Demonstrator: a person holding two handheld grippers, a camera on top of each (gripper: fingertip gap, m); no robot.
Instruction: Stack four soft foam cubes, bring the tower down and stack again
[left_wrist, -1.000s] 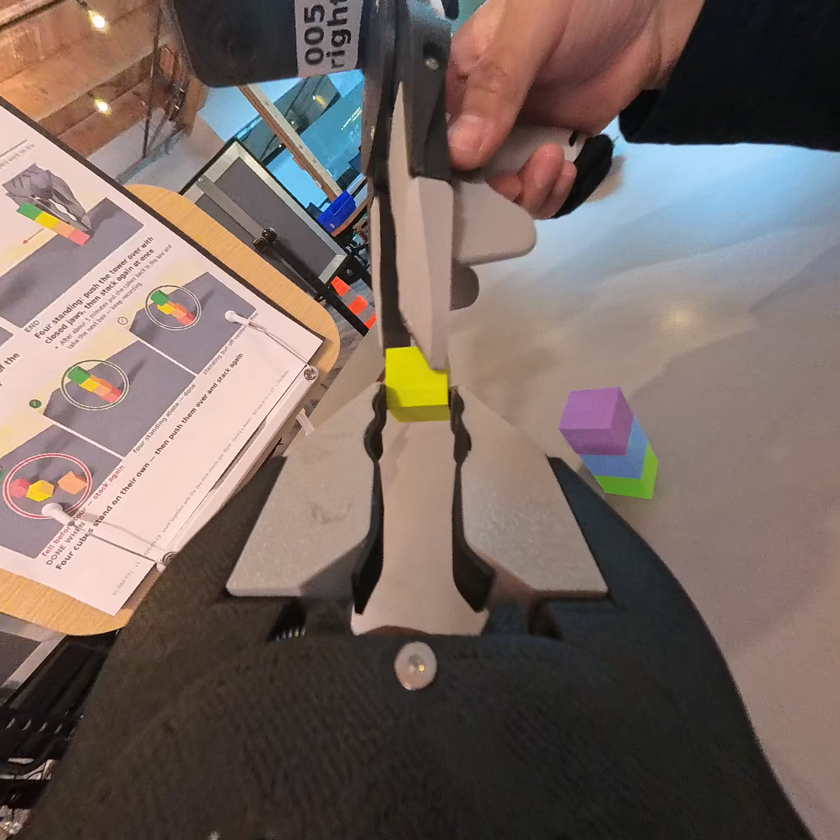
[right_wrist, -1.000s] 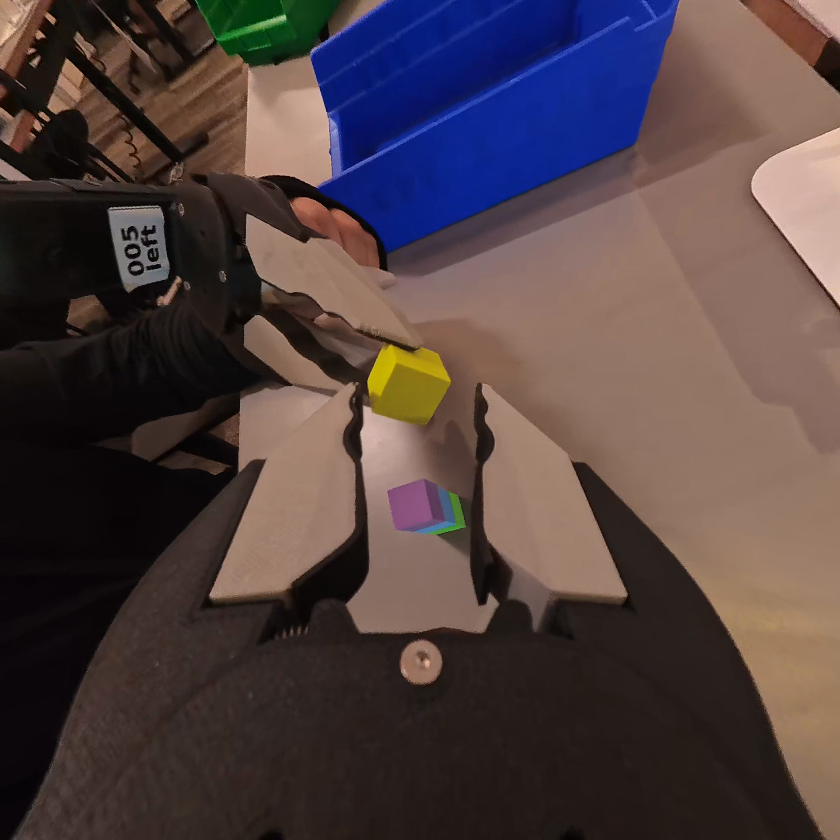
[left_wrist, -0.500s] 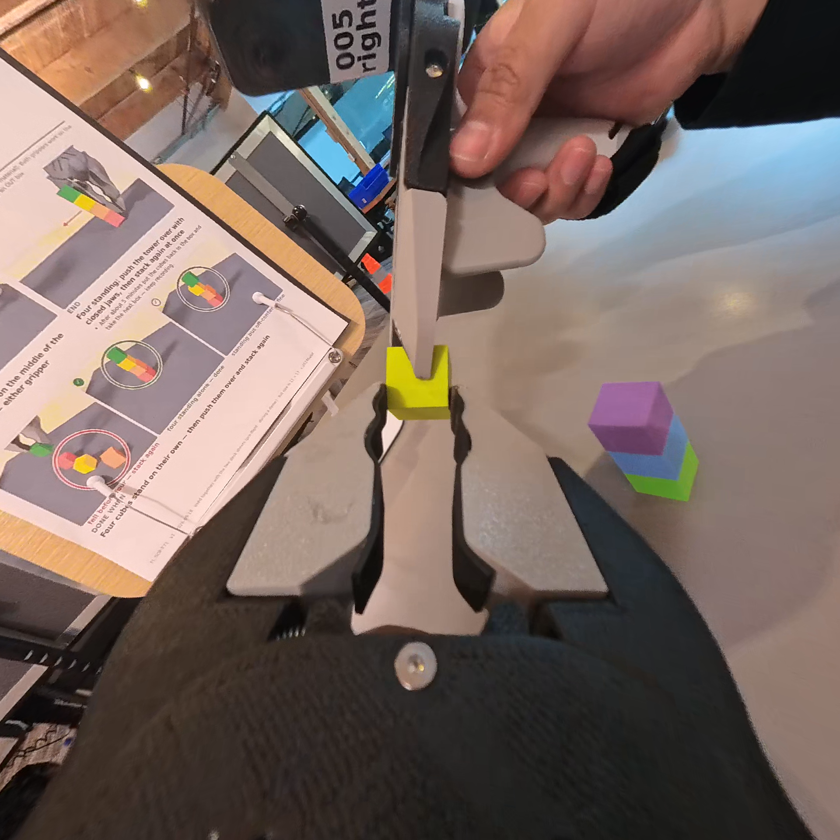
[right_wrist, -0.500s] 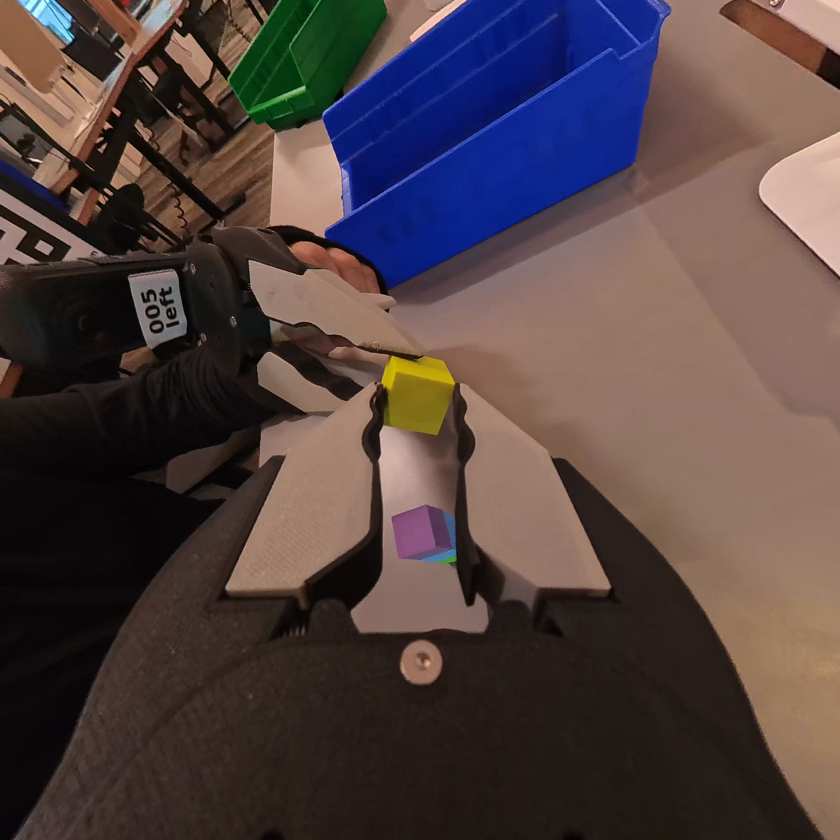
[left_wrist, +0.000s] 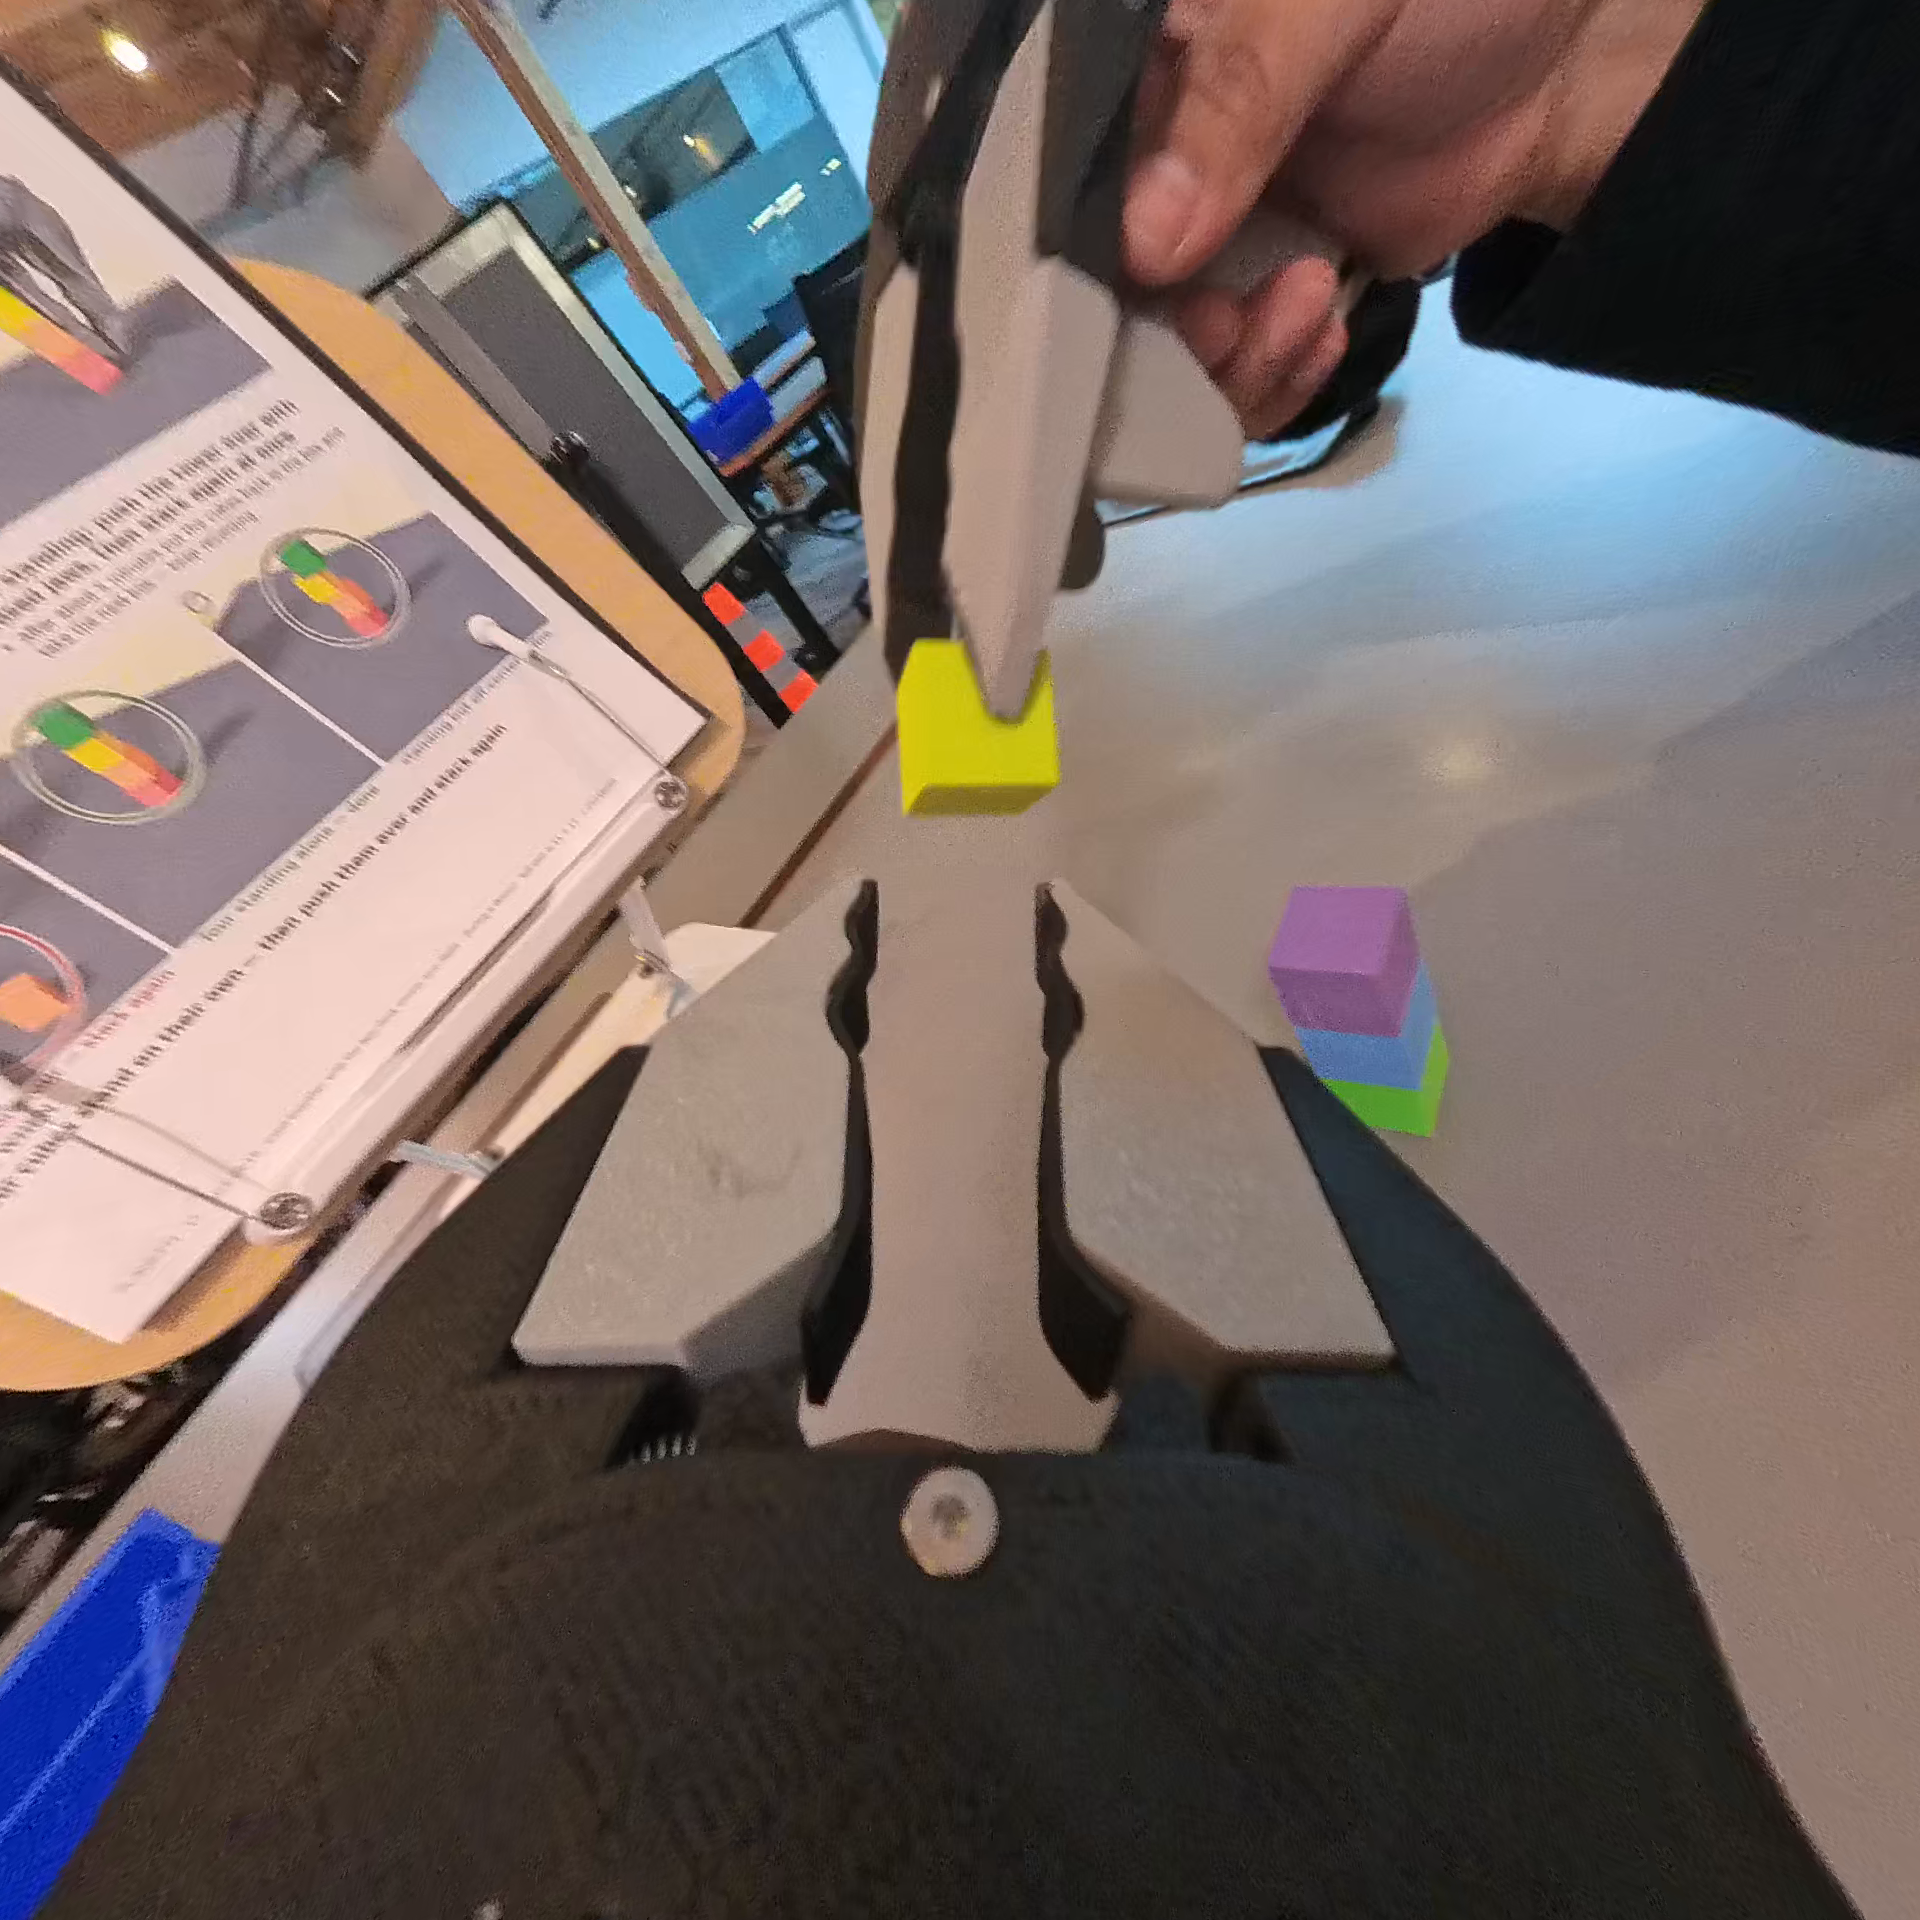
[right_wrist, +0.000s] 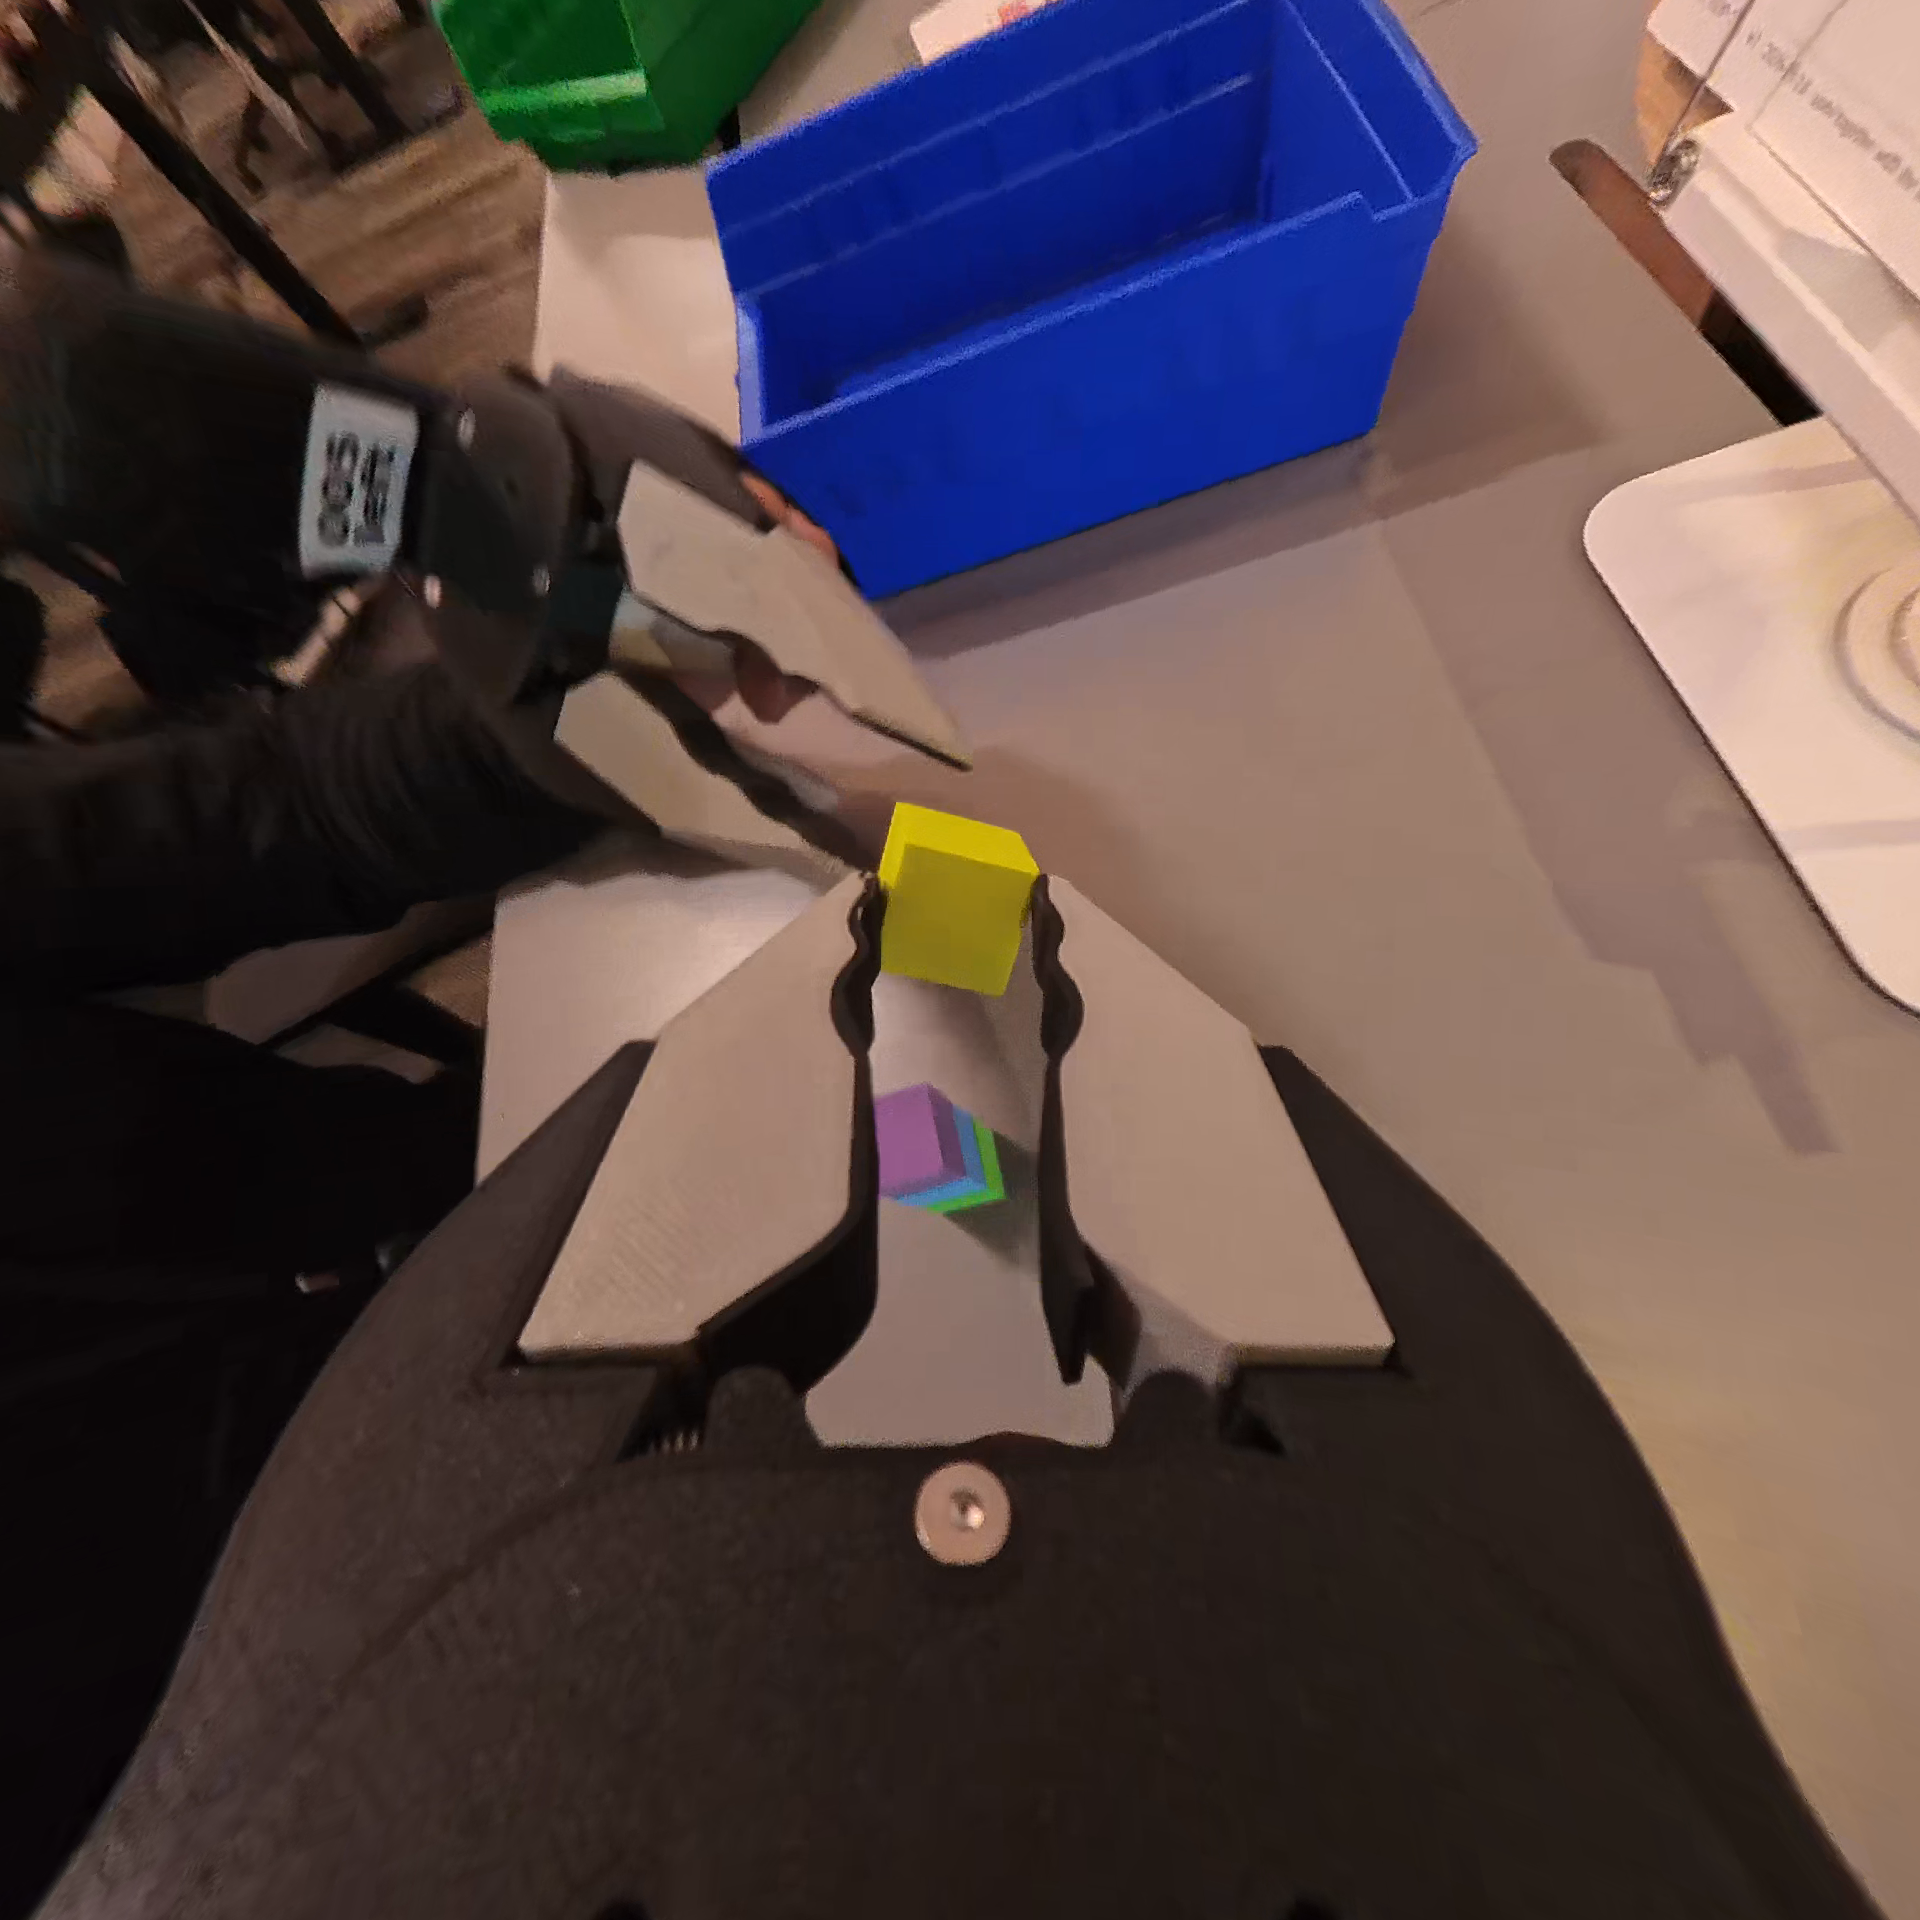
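Yellow foam cube (right_wrist: 956, 914): pinched in my right claw (right_wrist: 954, 894); left claw (left_wrist: 954, 902) narrow, empty. Risk: squeezed foam rebounds, toppling three-cube stack (left_wrist: 1361, 1013), frame right.

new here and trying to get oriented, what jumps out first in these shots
The yellow cube held in the air between the right gripper's fingertips, with the left gripper open and clear of it. Below on the grey table stands a three-cube tower: purple on blue on green. A big blue bin sits at the table's far edge in the right wrist view.
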